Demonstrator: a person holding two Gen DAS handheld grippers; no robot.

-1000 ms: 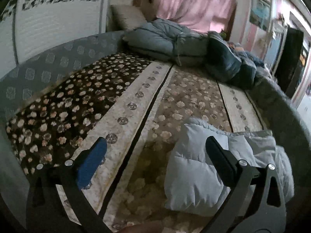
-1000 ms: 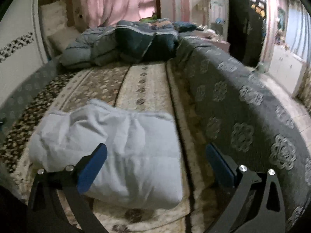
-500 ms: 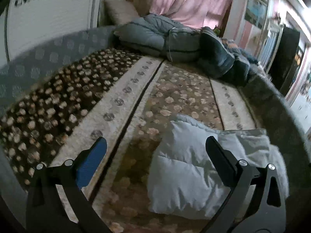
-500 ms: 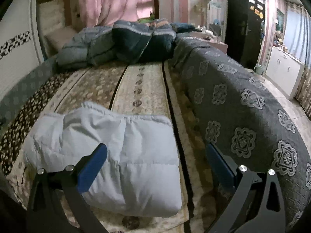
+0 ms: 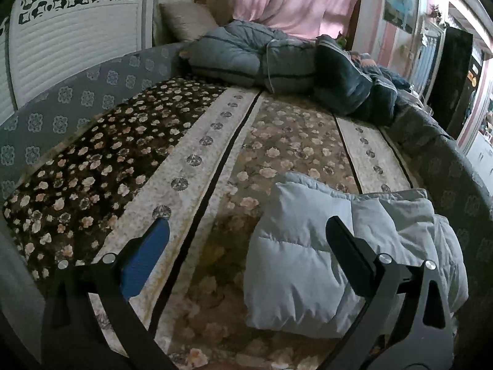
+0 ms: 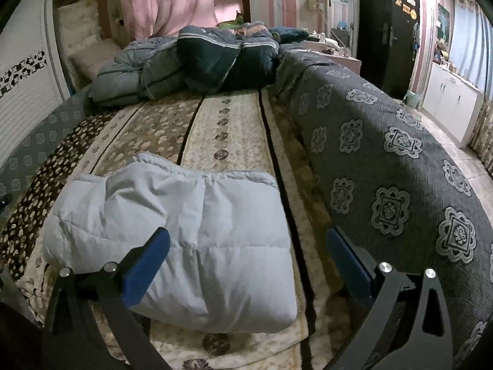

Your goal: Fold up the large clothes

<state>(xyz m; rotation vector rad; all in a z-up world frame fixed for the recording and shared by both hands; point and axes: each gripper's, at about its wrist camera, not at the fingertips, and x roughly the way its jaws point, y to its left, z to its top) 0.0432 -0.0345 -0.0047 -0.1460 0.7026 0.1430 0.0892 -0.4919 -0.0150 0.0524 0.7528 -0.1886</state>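
Note:
A pale blue puffer jacket (image 5: 311,265) lies folded into a thick bundle on the flowered bed cover (image 5: 191,166). In the left wrist view it sits at the lower right, under my right-hand finger. My left gripper (image 5: 246,246) hangs open above the cover, holding nothing. In the right wrist view the same jacket (image 6: 215,234) fills the lower left, with my right gripper (image 6: 246,256) open just above its near edge and its left finger over the fabric. Neither gripper touches the jacket as far as I can tell.
A heap of grey and dark blue quilts (image 5: 277,58) lies at the head of the bed, with a pillow (image 5: 188,21) behind. A grey patterned spread (image 6: 385,154) drapes the right side. White louvred doors (image 5: 67,46) stand left; cabinets (image 6: 450,104) and floor lie right.
Both grippers have pulled back and risen a little from the folded jacket. The jacket stays where it lay, and both grippers remain open.

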